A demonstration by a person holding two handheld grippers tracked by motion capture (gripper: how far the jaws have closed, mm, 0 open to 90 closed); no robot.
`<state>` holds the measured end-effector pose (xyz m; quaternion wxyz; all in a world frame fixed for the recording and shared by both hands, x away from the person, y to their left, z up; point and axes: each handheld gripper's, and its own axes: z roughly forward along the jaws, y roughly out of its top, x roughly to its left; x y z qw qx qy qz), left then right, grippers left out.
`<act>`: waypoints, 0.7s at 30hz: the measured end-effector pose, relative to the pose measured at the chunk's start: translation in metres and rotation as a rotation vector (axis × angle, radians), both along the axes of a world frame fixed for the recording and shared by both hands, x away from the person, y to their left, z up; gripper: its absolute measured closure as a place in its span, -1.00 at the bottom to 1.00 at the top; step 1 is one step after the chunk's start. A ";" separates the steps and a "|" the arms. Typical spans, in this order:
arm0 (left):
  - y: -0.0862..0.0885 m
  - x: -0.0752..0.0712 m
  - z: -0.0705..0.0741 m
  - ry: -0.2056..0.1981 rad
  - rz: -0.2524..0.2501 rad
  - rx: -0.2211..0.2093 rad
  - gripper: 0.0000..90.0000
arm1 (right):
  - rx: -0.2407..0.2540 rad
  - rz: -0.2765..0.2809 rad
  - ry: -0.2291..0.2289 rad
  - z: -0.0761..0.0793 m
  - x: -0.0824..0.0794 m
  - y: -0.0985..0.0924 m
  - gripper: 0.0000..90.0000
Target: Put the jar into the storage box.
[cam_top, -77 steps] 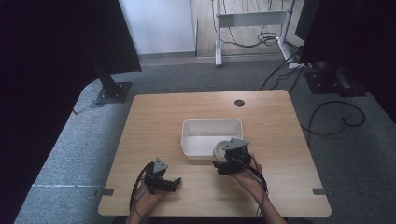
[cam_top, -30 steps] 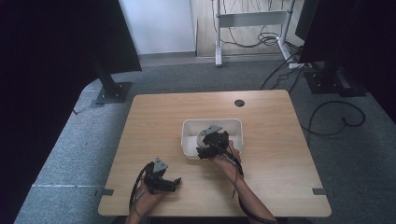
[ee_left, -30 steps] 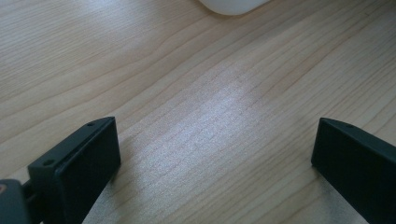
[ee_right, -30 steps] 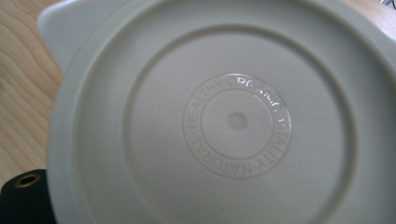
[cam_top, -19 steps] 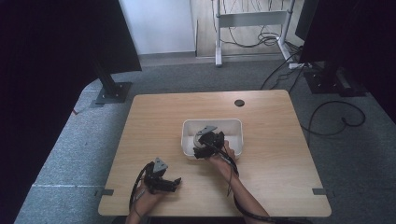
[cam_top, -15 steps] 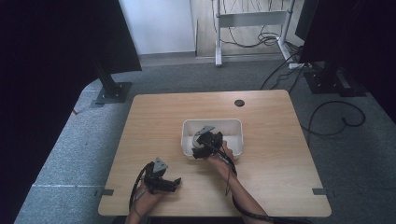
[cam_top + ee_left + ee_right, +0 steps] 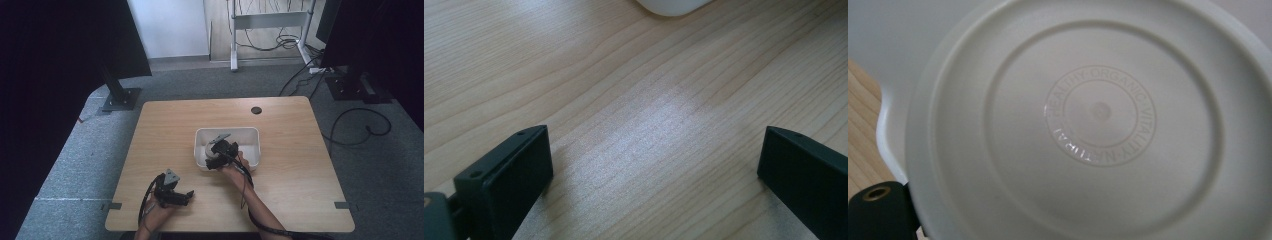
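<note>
A round white lid [image 7: 1088, 125] with raised lettering in its middle sits very close in the right gripper view, and one black finger [image 7: 879, 211] touches its lower left rim. From above, my right gripper [image 7: 219, 153] holds this round piece [image 7: 208, 150] over the left half of the white rectangular bin [image 7: 251, 132], shut on it. My left gripper [image 7: 187, 195] rests low on the table's front left. Its jaws stand wide apart, with bare wood between them [image 7: 654, 165].
The wooden table [image 7: 170, 130] has a small dark hole [image 7: 256, 110] near its far edge. A corner of the white bin [image 7: 674, 6] peeks in at the top of the left gripper view. Black stands and cables lie on the grey floor around the table.
My right gripper has carried the round white lid from the table in front of the bin up and leftward to over the bin's left half. The left gripper has stayed put.
</note>
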<state>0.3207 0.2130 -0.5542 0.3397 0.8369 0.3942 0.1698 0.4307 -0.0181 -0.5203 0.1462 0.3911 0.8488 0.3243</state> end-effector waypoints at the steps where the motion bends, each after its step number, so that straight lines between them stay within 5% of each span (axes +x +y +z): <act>1: 0.000 0.000 0.000 0.000 0.000 0.000 -0.98 | 0.003 0.002 0.000 0.000 0.000 0.000 -0.82; 21: 0.000 0.000 0.000 -0.001 -0.001 0.002 -0.98 | 0.020 0.046 -0.074 0.017 -0.012 -0.007 -0.95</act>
